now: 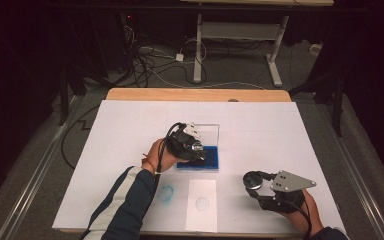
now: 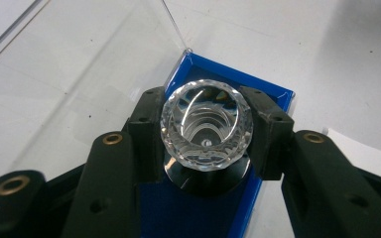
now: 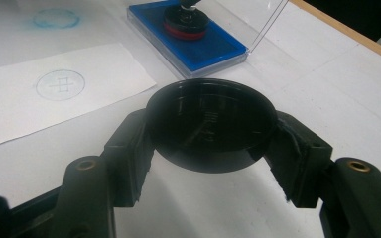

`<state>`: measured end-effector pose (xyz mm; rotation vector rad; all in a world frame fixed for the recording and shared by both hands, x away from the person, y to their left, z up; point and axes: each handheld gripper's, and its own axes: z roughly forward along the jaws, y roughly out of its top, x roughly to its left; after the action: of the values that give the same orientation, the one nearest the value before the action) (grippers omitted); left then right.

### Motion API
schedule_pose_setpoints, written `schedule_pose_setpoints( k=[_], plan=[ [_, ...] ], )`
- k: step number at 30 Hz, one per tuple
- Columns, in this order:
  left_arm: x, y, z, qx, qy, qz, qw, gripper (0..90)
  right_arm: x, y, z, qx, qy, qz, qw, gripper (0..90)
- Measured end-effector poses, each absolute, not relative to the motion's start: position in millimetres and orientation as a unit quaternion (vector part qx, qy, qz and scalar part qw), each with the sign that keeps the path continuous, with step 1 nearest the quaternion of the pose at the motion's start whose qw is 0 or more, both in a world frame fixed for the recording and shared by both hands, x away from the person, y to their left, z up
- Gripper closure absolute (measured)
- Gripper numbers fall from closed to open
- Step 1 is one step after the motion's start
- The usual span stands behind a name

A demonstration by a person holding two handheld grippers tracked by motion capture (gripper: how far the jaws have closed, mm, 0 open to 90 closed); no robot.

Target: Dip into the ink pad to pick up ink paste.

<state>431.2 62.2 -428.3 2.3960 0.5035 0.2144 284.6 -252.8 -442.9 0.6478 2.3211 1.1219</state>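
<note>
Blue ink pad (image 1: 200,161) sits mid-table on white table cover (image 1: 280,135), clear lid (image 1: 211,131) hinged open behind it. Left gripper (image 2: 207,130) clamps faceted crystal knob of stamp (image 2: 207,126), jaws partly closed, pads pressing knob from both sides; stamp base rests on blue pad surface. Right gripper (image 3: 208,130) at table's near right, jaws closed tight on black round cap (image 3: 209,124), held just above cover. White paper slip (image 1: 202,204) near front edge bears round stamped mark (image 1: 203,203); bluish ring smudge (image 1: 166,193) just left of it.
</note>
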Motion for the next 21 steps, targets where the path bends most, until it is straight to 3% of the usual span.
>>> schedule_pose_setpoints(
  k=[21],
  plan=[
    [431.2, 61.1, -432.5, 0.913, 0.201, 0.082, 0.345, 54.2, 282.9, -251.5, -442.7, 0.235, 0.849, 0.408, 0.24, 38.8]
  ],
)
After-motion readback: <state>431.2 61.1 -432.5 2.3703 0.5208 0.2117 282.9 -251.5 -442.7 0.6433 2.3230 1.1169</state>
